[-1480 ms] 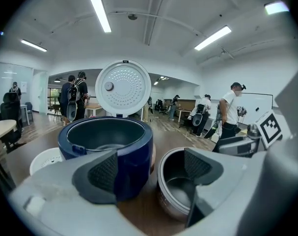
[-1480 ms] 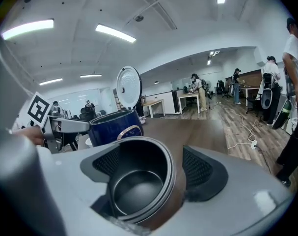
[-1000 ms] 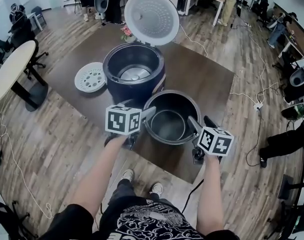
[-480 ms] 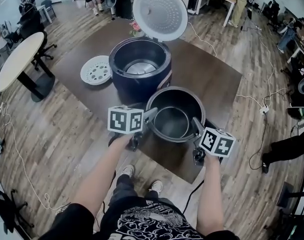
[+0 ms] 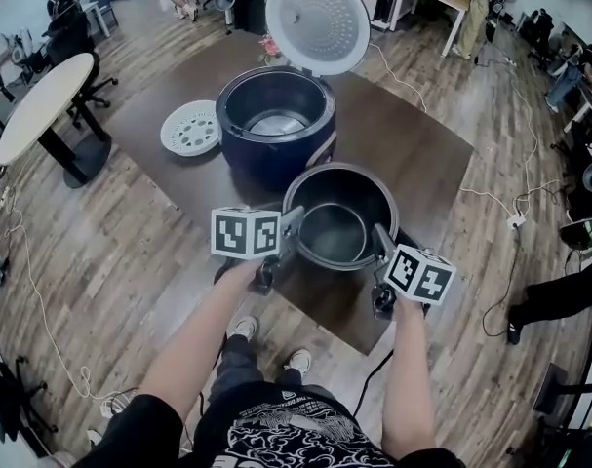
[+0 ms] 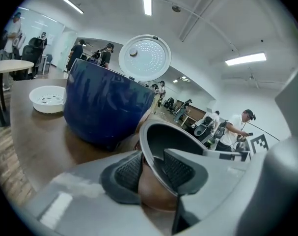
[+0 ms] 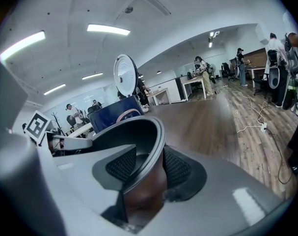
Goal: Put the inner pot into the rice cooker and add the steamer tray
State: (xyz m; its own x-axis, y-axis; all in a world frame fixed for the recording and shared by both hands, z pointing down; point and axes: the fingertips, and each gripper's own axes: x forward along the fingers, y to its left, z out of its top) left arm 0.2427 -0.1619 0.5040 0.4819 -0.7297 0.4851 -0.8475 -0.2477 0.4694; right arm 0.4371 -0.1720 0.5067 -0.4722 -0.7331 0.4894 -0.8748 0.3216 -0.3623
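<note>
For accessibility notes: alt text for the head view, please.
The left gripper and right gripper, jaws just closed, clamp opposite rim sides of the inner pot on a table. Behind stands the open rice cooker, the steamer tray to its left.

Inner pot upright beside open cooker

the left tongs have just been closing. a second ago their jaws stood wide at the left rim of the inner pot; now both pads press on that rim, one inside the wall and one outside. their marker cube sits a touch more level than before. the right tongs have been closing too, from a looser gap to a clamp on the pot's right rim. the rice cooker shows slightly higher in the head view.
</note>
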